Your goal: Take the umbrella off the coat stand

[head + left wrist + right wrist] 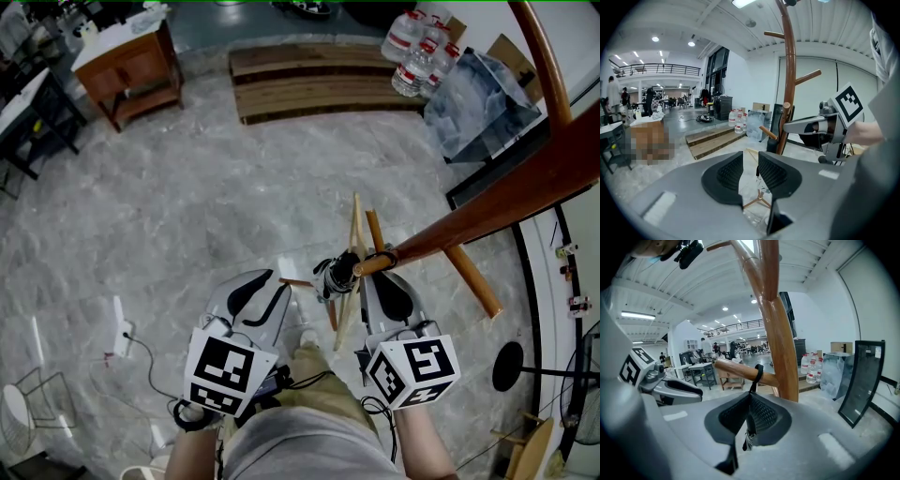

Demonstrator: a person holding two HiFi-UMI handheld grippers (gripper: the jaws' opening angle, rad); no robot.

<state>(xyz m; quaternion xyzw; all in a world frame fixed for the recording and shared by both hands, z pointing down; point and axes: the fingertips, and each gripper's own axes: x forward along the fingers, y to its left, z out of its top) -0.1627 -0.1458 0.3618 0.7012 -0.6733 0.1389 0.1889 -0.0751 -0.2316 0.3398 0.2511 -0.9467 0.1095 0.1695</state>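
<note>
The wooden coat stand (525,187) rises at my right, its pole (780,343) close ahead in the right gripper view. A black strap (757,373) loops over a low peg (733,371). My right gripper (749,401) is shut on that strap just below the peg. The folded umbrella (339,274) hangs from it, left of the right gripper (373,274). My left gripper (275,281) is held beside it, apart from the umbrella. Its jaws (750,161) are open and hold nothing; the pole (789,70) stands beyond them.
The stand's splayed legs (469,277) spread over the marble floor. Several water bottles (417,52) and a low wooden platform (309,80) lie farther off. A dark panel (862,380) leans on the right wall. A wooden table (131,61) stands far left. A power strip (122,337) lies on the floor.
</note>
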